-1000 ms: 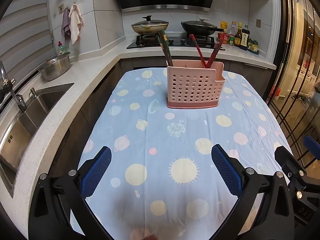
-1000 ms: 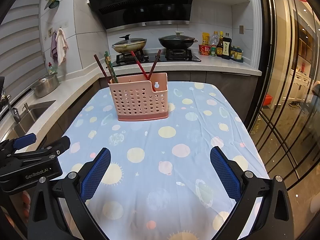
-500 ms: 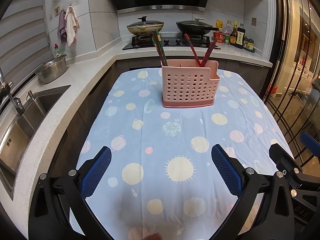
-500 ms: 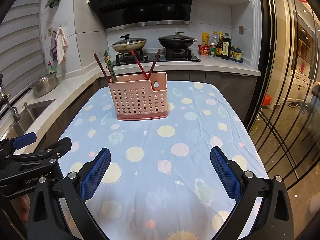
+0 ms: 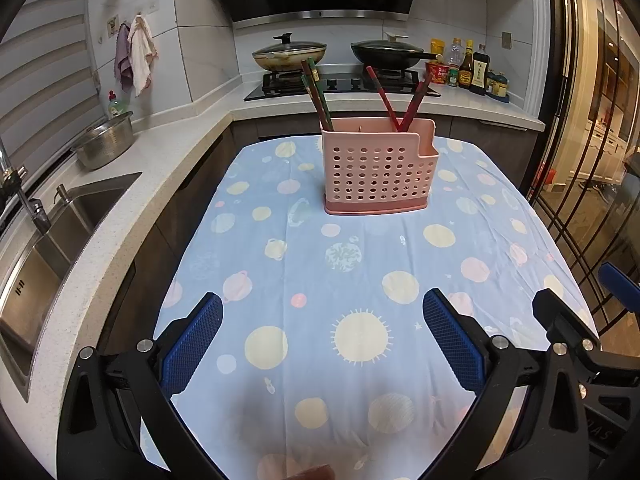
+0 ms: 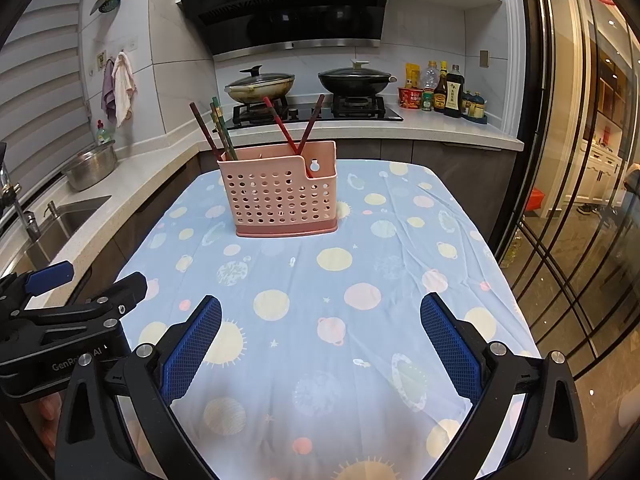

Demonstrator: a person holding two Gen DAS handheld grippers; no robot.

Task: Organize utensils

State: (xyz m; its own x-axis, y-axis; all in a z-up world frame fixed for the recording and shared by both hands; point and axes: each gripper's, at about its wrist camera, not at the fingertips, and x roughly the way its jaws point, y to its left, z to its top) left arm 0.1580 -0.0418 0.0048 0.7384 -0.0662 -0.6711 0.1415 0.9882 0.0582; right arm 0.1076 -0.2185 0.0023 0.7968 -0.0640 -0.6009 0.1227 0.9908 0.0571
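Both views show the pink basket [image 5: 378, 168] a little farther off than a moment ago, so we think we pulled back. Our left gripper [image 5: 322, 344] and right gripper [image 6: 320, 340] are wide open and hold nothing. Chopsticks [image 6: 218, 132] stand in the holey plastic basket on the soft spotted cloth [image 6: 360, 320]. We think the sorting is done.
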